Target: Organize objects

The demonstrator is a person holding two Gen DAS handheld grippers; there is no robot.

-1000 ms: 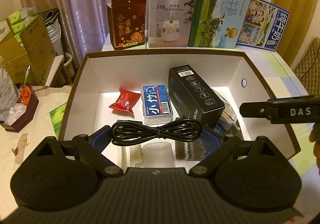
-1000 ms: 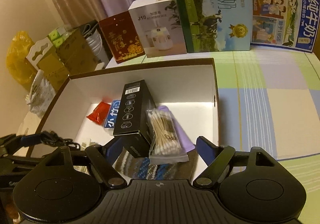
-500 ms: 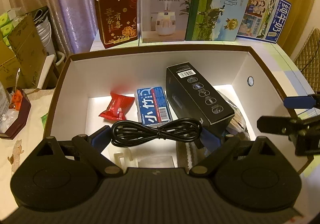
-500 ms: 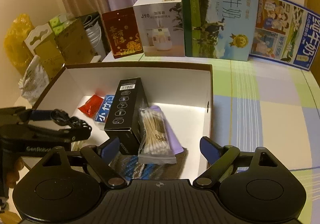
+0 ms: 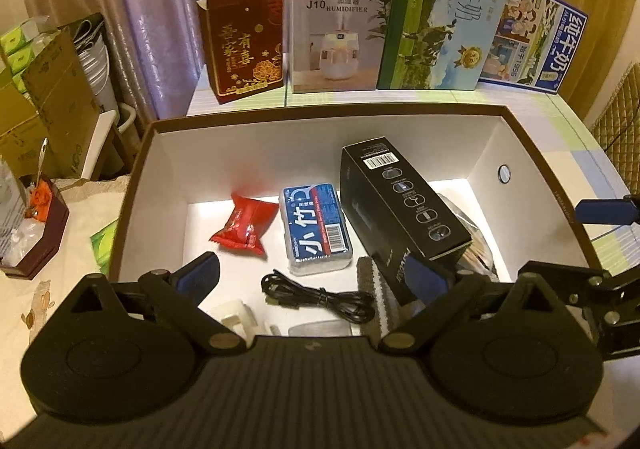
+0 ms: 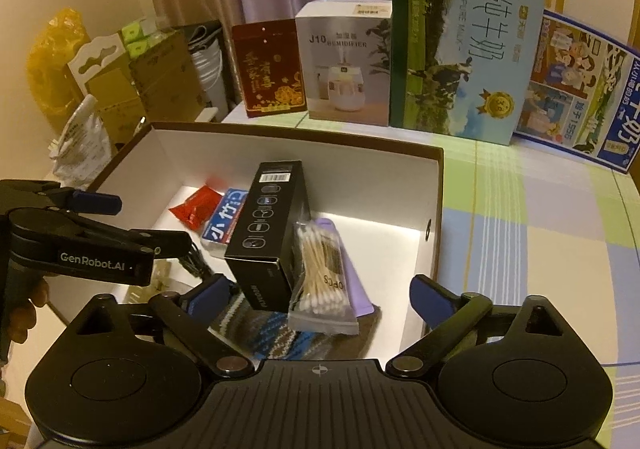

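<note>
A brown box with white inside (image 5: 256,153) (image 6: 434,185) holds a coiled black cable (image 5: 320,299) lying on its floor near the front, a red packet (image 5: 244,227), a blue floss box (image 5: 318,227), a black carton (image 5: 400,201) (image 6: 268,225), a bag of cotton swabs (image 6: 322,273), a purple tube (image 6: 358,289) and a striped knit piece (image 6: 260,333). My left gripper (image 5: 312,273) is open and empty above the cable. My right gripper (image 6: 320,293) is open and empty over the box's right front part.
A red gift box (image 5: 244,45), a humidifier box (image 5: 336,29) and two milk cartons (image 5: 444,17) (image 5: 536,45) stand behind the box on the checked tablecloth (image 6: 540,233). Cardboard boxes (image 5: 52,97) and a dark tray (image 5: 32,233) sit to the left.
My left gripper opened and let go of the black cable, which now lies on the box floor. My right gripper stayed open and shifted slightly back.
</note>
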